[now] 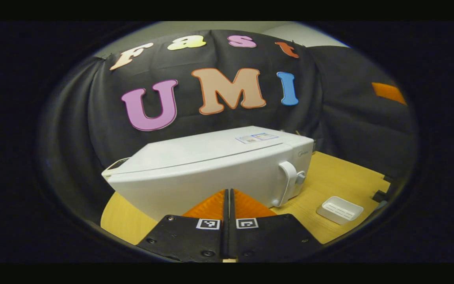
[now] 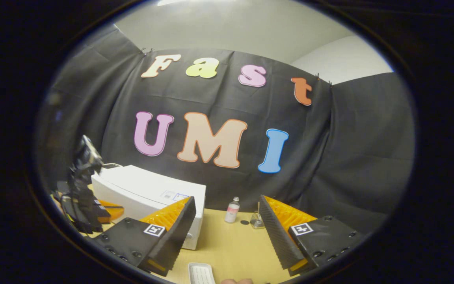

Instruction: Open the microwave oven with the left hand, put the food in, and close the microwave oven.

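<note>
Your left tongs (image 1: 227,205) are pressed together, holding nothing, before the closed microwave (image 1: 211,165), handle (image 1: 290,181) at right; your right tongs (image 2: 227,228) gape wide, empty.

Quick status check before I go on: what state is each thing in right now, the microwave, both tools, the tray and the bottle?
Microwave oven: door closed, handle untouched.
Left tool: shut, empty, pointed at the microwave's front.
Right tool: open, empty, above the table.
White tray: lying flat on the table, right of the microwave; contents too small to tell.
Small bottle: upright, capped, near the wall.
Small glass jar: upright beside the bottle.
</note>
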